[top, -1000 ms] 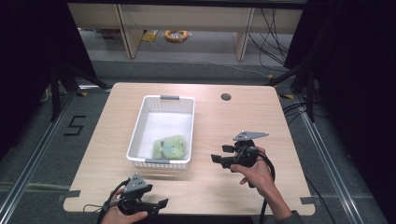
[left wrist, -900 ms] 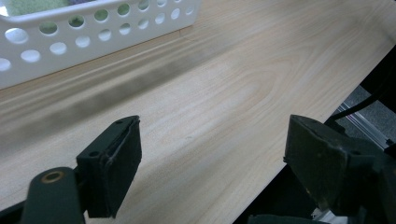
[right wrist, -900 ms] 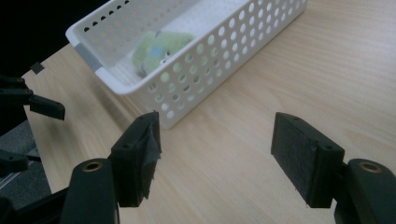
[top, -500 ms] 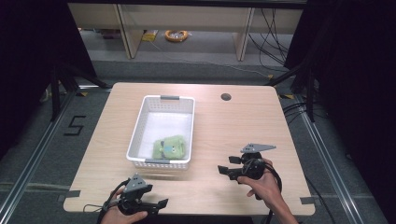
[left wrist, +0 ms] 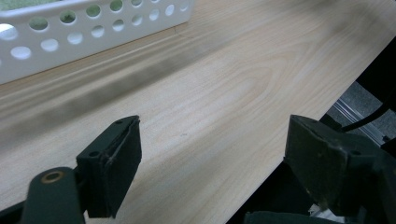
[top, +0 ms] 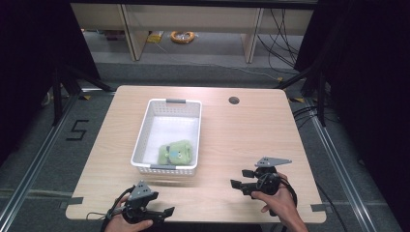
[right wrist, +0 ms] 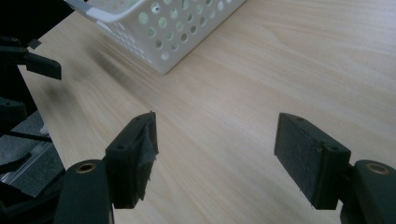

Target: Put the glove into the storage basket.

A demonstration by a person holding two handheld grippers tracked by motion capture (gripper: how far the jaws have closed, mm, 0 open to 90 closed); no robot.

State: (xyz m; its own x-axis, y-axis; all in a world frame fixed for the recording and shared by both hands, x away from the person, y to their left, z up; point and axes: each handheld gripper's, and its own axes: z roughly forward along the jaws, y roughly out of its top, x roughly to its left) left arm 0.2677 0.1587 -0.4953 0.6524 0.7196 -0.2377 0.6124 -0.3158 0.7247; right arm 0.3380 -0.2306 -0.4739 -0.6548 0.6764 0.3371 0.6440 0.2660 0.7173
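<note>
**Both grippers empty, toy already in the basket**

Nearest to us, at the front edge of the table (top: 227, 140), we held the left gripper (top: 162, 212) low over the wood with its jaws spread wide and nothing between them. In the left gripper view only bare woodgrain lay between the pads. To its right, also near the front edge, the right gripper (top: 238, 179) sat in our right hand (top: 278, 205); its jaws had just been opening a little further and stood wide apart, empty, as the right gripper view confirmed.

Beyond both grippers stood the white basket (top: 145, 133), its perforated wall showing at the top of each gripper view. The green toy (top: 178, 152) lay inside, in the corner closest to us, and apart from both grippers.

We judged the placing step done and the hands at rest. To finish well, we thought it best to keep both pairs of jaws spread, hold them clear of the basket wall so nothing nudged it, and leave the cables slack behind the table edge.
</note>
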